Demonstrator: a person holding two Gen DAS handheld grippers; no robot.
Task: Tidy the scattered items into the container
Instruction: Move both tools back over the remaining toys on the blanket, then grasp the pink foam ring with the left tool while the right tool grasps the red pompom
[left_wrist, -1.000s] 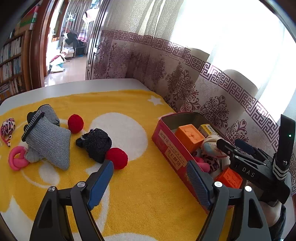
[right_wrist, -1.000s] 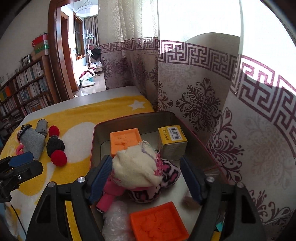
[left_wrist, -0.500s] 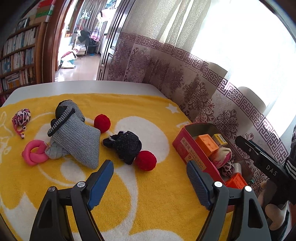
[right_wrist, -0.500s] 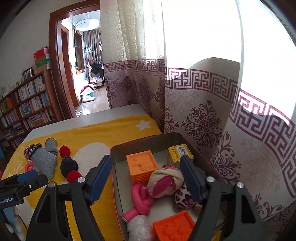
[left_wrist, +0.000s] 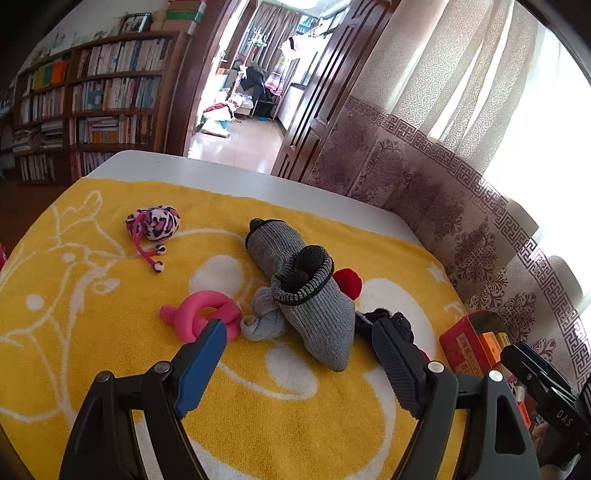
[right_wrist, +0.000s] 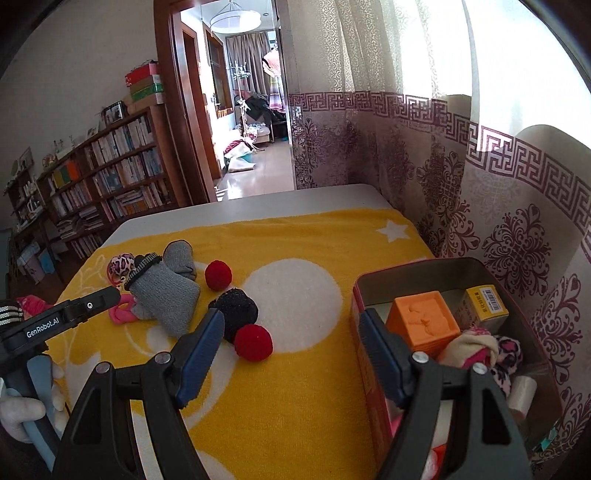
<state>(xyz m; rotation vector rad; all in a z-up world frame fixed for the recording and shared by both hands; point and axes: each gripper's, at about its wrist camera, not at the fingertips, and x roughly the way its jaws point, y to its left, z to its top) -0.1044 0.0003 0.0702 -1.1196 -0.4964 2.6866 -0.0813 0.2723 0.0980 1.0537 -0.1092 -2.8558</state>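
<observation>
Since a second ago, both our tongs have swung away from the red tin (right_wrist: 360, 295) toward the scattered things on the yellow blanket (left_wrist: 92, 332); earlier our right tongs straddled the cloth bundle inside the tin, and now they have drawn back from it.

We hold the left tongs (left_wrist: 295, 339) spread wide with nothing between the pads, touching nothing. Just beyond their tips lies the grey knitted sock (left_wrist: 314, 314), with a small grey sock ball (left_wrist: 264, 317) beside it and the pink foam ring (left_wrist: 207, 314) near the left pad. A leopard-print pouch (left_wrist: 155, 223) sits farther off, well apart. A red pompom (left_wrist: 349, 282) peeks out behind the sock.

Our right tongs (right_wrist: 291, 332) are likewise released and empty. Their right finger hangs at the tin's near-left corner; whether it touches we cannot tell. Between and just ahead of the pads lie a red pompom (right_wrist: 253, 341) and the black knitted ball (right_wrist: 236, 310), touching each other. Inside the tin we see an orange block (right_wrist: 424, 321), a yellow box (right_wrist: 484, 304) and the cloth bundle (right_wrist: 476, 347).
</observation>
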